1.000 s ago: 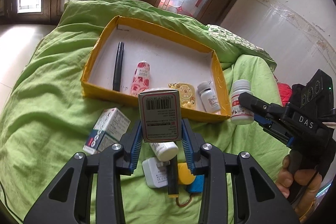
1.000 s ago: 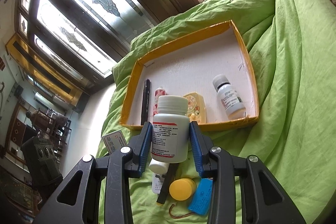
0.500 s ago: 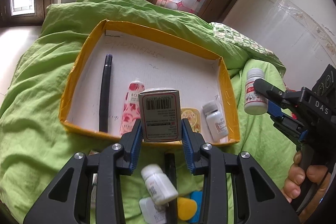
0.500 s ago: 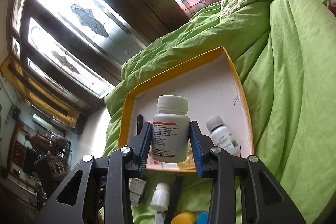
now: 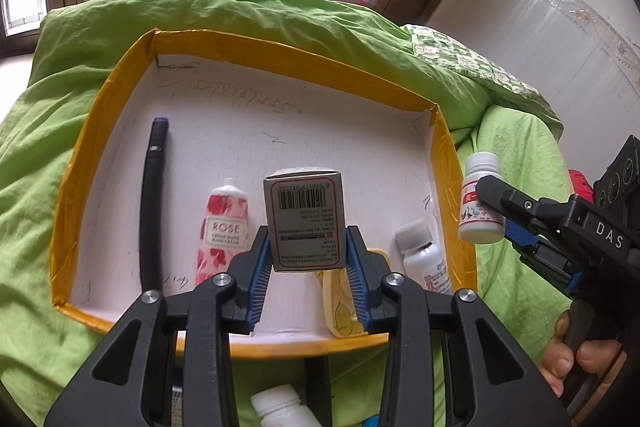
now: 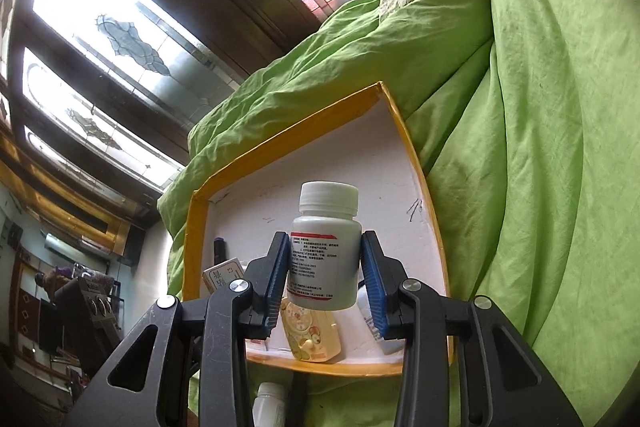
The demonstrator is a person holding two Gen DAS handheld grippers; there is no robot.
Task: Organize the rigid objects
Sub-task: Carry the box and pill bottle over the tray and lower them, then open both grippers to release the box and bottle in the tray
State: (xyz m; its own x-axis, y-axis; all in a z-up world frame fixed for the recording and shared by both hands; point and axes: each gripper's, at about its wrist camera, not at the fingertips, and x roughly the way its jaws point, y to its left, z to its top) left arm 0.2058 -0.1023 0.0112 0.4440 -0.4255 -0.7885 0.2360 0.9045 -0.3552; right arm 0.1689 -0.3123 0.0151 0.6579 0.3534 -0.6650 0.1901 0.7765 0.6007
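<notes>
- Left hand-held gripper [image 5: 308, 263] clamps the box [image 5: 305, 221] over the tray [image 5: 444, 155] – dropped here, it could hit the tube [image 5: 222, 227].
- Right hand-held gripper [image 6: 326, 281] pinches the bottle [image 6: 325, 251] – it may roll.

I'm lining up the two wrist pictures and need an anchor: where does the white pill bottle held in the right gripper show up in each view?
Left wrist view: the white pill bottle is at the right edge, beside the tray's right wall, clamped in the right gripper.
Right wrist view: the bottle is centre frame, upright between the blue pads.
Shared landmark: the yellow-rimmed tray.
</notes>
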